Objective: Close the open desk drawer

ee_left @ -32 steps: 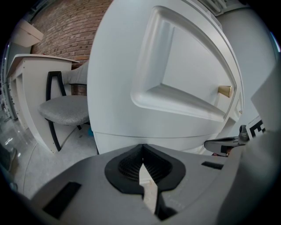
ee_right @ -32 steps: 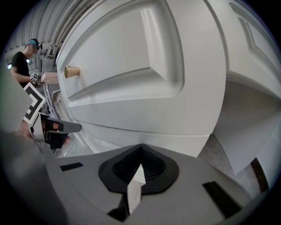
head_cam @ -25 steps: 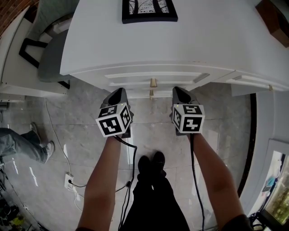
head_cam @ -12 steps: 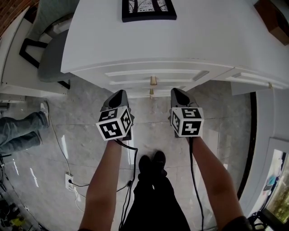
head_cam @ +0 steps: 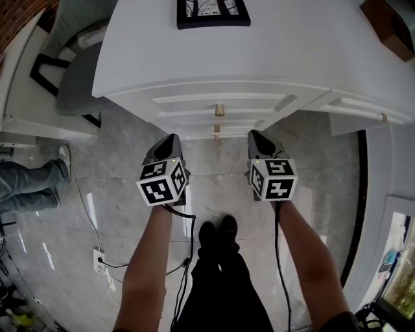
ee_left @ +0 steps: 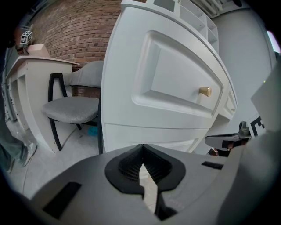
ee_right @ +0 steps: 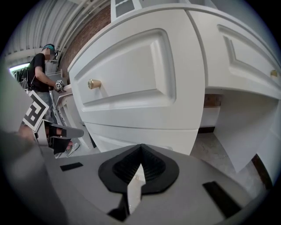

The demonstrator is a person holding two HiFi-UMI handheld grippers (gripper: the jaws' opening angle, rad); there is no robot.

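Observation:
The white desk point(head_cam: 292, 45) fills the top of the head view. Its top drawer front point(head_cam: 220, 104) carries a brass knob point(head_cam: 220, 109), with a second knob point(head_cam: 216, 133) on the drawer below. I cannot tell how far the top drawer stands out. My left gripper point(head_cam: 172, 138) and right gripper point(head_cam: 257, 133) hover side by side just short of the drawers, touching nothing. In the left gripper view the panel point(ee_left: 171, 83) and knob point(ee_left: 204, 91) lie ahead of the shut gripper point(ee_left: 141, 159). The right gripper point(ee_right: 139, 154) is also shut, facing the knob point(ee_right: 93, 83).
A grey chair point(head_cam: 78, 84) stands left of the desk beside another white desk point(head_cam: 26, 97). A black-framed picture point(head_cam: 213, 13) lies on the desk top. A cable and socket point(head_cam: 99, 261) lie on the tiled floor. Another person's legs point(head_cam: 29, 188) show at left.
Both grippers have drawn back slightly from the drawer fronts. The other person's legs at the left have shifted further left.

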